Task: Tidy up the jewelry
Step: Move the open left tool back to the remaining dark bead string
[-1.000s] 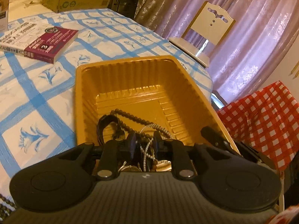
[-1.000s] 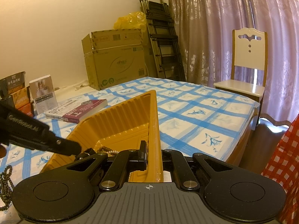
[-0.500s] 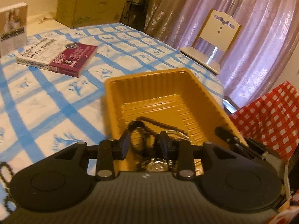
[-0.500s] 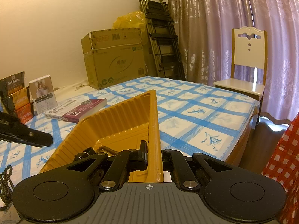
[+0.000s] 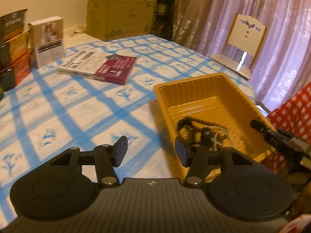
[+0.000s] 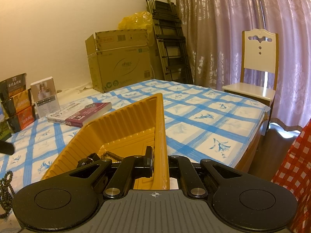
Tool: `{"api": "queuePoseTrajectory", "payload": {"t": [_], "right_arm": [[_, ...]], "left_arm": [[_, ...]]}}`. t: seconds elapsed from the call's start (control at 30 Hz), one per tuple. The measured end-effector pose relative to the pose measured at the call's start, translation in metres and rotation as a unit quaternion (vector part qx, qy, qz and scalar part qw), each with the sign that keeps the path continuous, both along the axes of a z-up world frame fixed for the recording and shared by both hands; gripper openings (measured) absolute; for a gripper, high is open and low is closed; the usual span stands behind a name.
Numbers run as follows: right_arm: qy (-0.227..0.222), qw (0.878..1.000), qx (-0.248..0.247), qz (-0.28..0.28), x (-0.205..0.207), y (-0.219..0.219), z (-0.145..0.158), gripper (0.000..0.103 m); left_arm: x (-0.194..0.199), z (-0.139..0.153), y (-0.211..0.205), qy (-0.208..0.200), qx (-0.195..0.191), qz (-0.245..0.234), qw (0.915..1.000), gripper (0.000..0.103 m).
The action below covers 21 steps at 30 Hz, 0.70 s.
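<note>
My left claw (image 5: 149,153) has swung off the tray (image 5: 196,81), opening, nothing in it; jewelry (image 5: 202,132) now dropped inside. Right claw (image 6: 159,161) stays clenched on the tray wall. Beads (image 6: 5,186) at lower left prob next.

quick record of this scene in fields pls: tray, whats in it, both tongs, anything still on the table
tray: yellow tray on the blue checked tablecloth
contents: dark bead string, silver chain, tangled together
left tongs: left tongs opening, nothing between them, beside the tray over the cloth
right tongs: right tongs shut on the tray's near wall
left out: dark beads on the cloth at the table's near left edge
also there: book
</note>
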State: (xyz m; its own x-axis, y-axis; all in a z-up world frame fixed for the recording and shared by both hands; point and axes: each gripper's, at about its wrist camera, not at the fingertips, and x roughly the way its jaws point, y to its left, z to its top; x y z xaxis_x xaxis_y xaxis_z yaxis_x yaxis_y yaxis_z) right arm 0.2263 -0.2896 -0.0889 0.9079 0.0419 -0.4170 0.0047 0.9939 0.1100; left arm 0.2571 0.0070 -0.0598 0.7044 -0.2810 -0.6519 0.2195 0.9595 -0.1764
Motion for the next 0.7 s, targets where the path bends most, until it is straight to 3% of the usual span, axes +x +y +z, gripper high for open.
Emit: {"api": "queuePoseTrajectory", "payload": {"t": [0.17, 0.7], "right_arm": [[0.0, 1.0, 0.0, 0.0, 0.0, 0.0, 0.0, 0.006], [0.0, 1.0, -0.002, 0.001, 0.0, 0.0, -0.001, 0.006]], "left_arm": [[-0.011, -0.002, 0.023, 0.001, 0.022, 0.03, 0.9993, 0.056], [-0.042, -0.006, 0.076, 0.014, 0.036, 0.11, 0.9932, 0.062]]}}
